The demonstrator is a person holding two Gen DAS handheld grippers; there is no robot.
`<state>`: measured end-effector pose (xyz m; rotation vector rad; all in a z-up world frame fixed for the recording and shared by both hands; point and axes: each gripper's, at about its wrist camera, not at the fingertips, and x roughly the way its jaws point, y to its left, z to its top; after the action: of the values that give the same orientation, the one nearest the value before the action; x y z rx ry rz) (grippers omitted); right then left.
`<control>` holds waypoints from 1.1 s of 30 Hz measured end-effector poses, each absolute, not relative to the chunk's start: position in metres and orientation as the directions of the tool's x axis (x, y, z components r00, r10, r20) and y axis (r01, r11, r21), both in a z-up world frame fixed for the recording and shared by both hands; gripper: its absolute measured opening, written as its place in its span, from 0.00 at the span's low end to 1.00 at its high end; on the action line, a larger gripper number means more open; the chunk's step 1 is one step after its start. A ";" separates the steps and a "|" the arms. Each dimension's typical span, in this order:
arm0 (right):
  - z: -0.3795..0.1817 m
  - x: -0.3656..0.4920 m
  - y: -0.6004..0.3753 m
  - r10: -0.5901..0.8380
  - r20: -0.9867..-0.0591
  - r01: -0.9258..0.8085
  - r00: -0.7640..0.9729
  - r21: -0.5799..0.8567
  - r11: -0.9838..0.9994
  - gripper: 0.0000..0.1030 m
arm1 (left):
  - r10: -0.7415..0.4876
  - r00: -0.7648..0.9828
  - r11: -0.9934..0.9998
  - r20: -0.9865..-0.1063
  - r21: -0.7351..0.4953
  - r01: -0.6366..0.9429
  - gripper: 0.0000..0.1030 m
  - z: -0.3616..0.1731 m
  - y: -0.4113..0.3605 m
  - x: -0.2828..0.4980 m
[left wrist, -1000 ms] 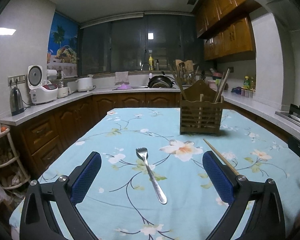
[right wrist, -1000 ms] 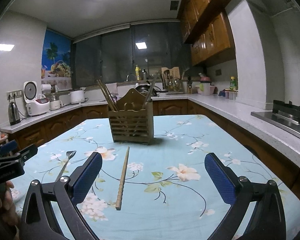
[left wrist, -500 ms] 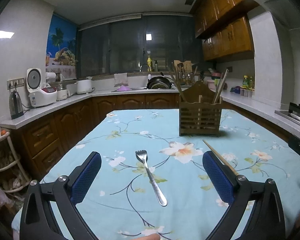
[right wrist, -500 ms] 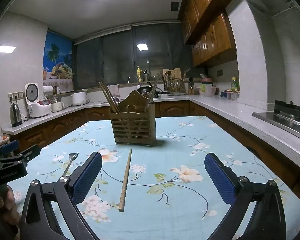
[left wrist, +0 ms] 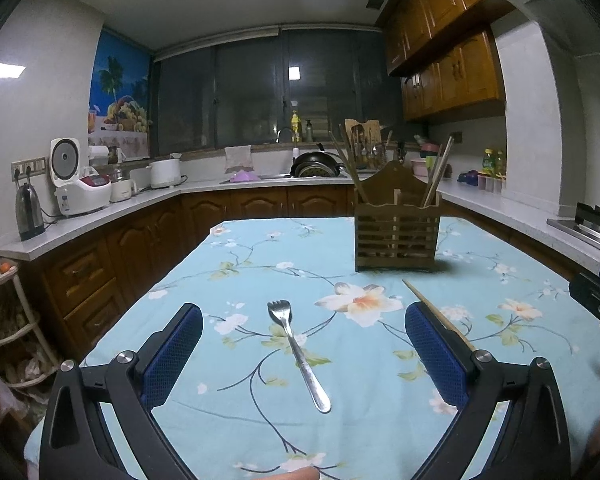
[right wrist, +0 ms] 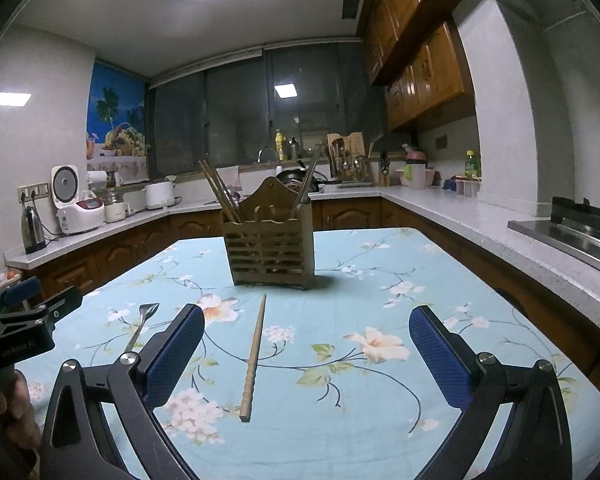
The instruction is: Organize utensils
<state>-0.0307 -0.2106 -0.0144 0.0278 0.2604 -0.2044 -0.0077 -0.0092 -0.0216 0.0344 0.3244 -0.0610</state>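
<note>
Jaws of both grippers wide, empty; fork (left wrist: 298, 354) and chopstick (right wrist: 254, 356) lie on tablecloth (right wrist: 380, 280)

The left gripper (left wrist: 302, 344) and the right gripper (right wrist: 306, 344) share one build: black plastic frames with triangular cut-outs, silver round-head screws at the finger pivots, and fingers (right wrist: 438, 360) faced with blue, finely textured pads. Small white lettering marks the left unit's body.
</note>
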 end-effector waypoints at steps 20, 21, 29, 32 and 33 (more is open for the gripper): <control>-0.015 -0.030 -0.209 -0.183 -0.255 0.191 0.949 0.005 0.982 1.00 | -0.035 0.949 0.998 -0.313 0.035 0.048 0.99 -0.020 -0.015 -0.009; -0.014 -0.030 -0.210 -0.182 -0.255 0.190 0.950 0.005 0.982 1.00 | -0.032 0.949 0.998 -0.314 0.035 0.045 0.99 -0.020 -0.014 -0.009; -0.011 -0.030 -0.213 -0.178 -0.251 0.186 0.951 0.008 0.983 1.00 | -0.030 0.948 0.999 -0.317 0.031 0.042 0.99 -0.019 -0.012 -0.008; -0.011 -0.030 -0.212 -0.177 -0.252 0.185 0.951 0.009 0.983 1.00 | -0.030 0.948 0.999 -0.317 0.032 0.042 0.99 -0.019 -0.012 -0.008; -0.011 -0.030 -0.212 -0.177 -0.251 0.185 0.952 0.009 0.983 1.00 | -0.029 0.948 0.999 -0.316 0.033 0.042 0.99 -0.019 -0.012 -0.008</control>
<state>-0.0301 -0.2124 -0.0105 0.0327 0.2527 -0.1836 -0.0079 -0.0122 -0.0191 0.0394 0.3208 -0.0362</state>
